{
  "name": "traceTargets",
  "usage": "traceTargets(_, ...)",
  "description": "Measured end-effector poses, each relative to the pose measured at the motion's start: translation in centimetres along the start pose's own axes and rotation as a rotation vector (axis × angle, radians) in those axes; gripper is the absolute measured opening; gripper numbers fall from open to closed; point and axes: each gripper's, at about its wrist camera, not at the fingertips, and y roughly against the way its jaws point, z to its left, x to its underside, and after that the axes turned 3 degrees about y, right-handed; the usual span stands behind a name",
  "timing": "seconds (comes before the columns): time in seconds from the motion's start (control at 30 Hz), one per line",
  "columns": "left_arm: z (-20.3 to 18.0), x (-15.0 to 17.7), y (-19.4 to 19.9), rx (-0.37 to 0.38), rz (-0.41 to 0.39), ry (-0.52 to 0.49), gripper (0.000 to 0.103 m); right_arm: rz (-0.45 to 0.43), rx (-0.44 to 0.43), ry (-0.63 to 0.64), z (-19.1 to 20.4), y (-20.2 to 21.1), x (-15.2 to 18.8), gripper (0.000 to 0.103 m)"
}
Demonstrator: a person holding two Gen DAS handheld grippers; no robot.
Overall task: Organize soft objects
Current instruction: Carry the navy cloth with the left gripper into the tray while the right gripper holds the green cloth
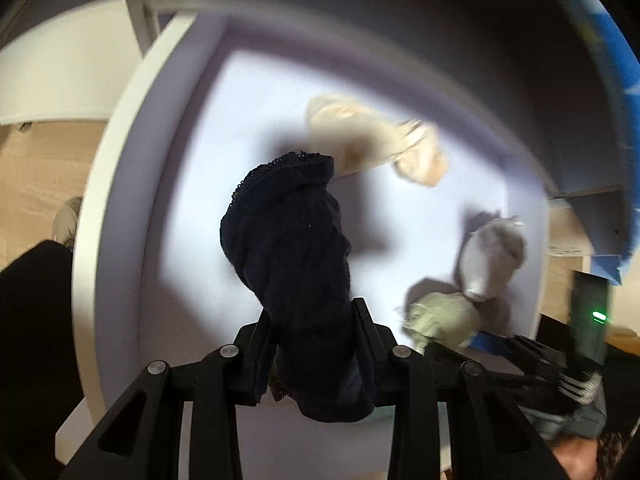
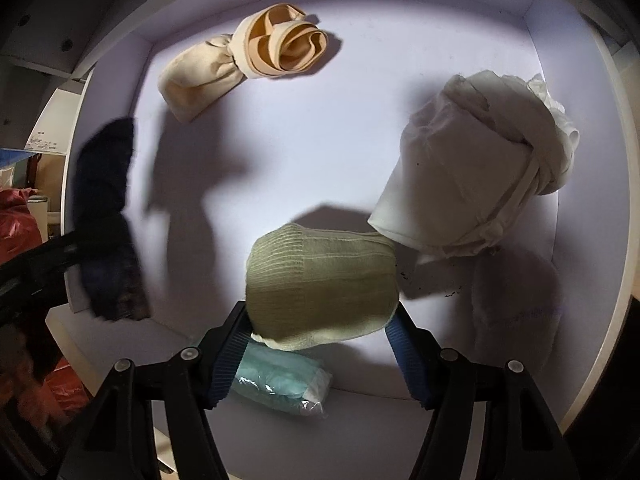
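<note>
The left gripper (image 1: 316, 344) is clamped on a dark navy garment (image 1: 292, 248), a soft bundle with a lace-trimmed edge that hangs in the air between its black fingers, clear of the floor of the white drawer (image 2: 304, 152). The right gripper (image 2: 320, 320) has its blue-padded jaws set against both sides of a rolled olive-green knit piece (image 2: 320, 276), which looks pinched between them, so I read it as gripped and carried just above the drawer floor. Under that roll, at the drawer's near wall, lies a pale teal item in a clear wrapper (image 2: 280, 386). Further in, a cream rolled garment (image 2: 244, 60) with a coiled tan band rests near the far wall, and a larger white rolled bundle (image 2: 476, 164) sits toward the right wall; the two are well apart, with open floor between them. The step in hand looks like placement: both grippers carry a piece over the drawer, and neither has set it down yet. The next move calls for choosing a free patch of floor for each piece (the wide gap in the middle and on the left looks the obvious candidate), lowering until the fabric rests, and only then parting the jaws, since limp cloth may unroll or cling to the pads if let go from a height.
</note>
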Motion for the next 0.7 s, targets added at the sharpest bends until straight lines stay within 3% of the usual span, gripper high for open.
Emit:
traceTargets(0.3, -2.5, -0.8, 6.8, 0.074, -0.105, -0.131, 0.035, 0.014, -0.013, -0.023, -0.5, -0.2, 0.2, 0.068)
traceTargets(0.57, -7.2, 0.9, 12.9, 0.118, -0.159, -0.361, 0.035, 0.022, -0.018, -0.032, 0.2, -0.7, 0.5, 0.068)
traceTargets(0.7, -9.4, 1.0, 16.2, 0.168, -0.194, -0.423, 0.035, 0.026, -0.034, -0.048, -0.4, -0.9, 0.4, 0.068)
